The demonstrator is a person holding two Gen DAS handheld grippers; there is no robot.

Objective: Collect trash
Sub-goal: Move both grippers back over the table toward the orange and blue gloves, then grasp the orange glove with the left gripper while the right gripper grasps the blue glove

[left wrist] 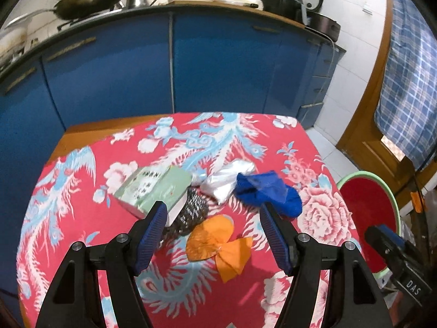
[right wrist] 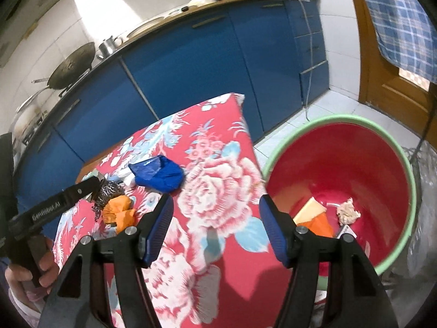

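Observation:
On the red floral tablecloth (left wrist: 90,218) lie a green box (left wrist: 153,188), a steel scourer (left wrist: 191,210), a silver wrapper (left wrist: 226,180), a blue crumpled bag (left wrist: 269,192) and an orange wrapper (left wrist: 218,243). My left gripper (left wrist: 213,218) is open above the scourer and orange wrapper, holding nothing. My right gripper (right wrist: 215,213) is open and empty over the table's right edge, beside the red bin (right wrist: 393,153) with a green rim. The bin holds an orange scrap (right wrist: 319,224), a yellow card (right wrist: 310,209) and a crumpled tissue (right wrist: 347,214). The blue bag (right wrist: 159,175) and orange wrapper (right wrist: 120,213) also show there.
Blue kitchen cabinets (left wrist: 218,65) stand behind the table, with a wok (left wrist: 90,0) and pots on the counter. A wooden door (left wrist: 368,125) with a checked cloth is at the right. The bin (left wrist: 366,207) stands on the floor right of the table.

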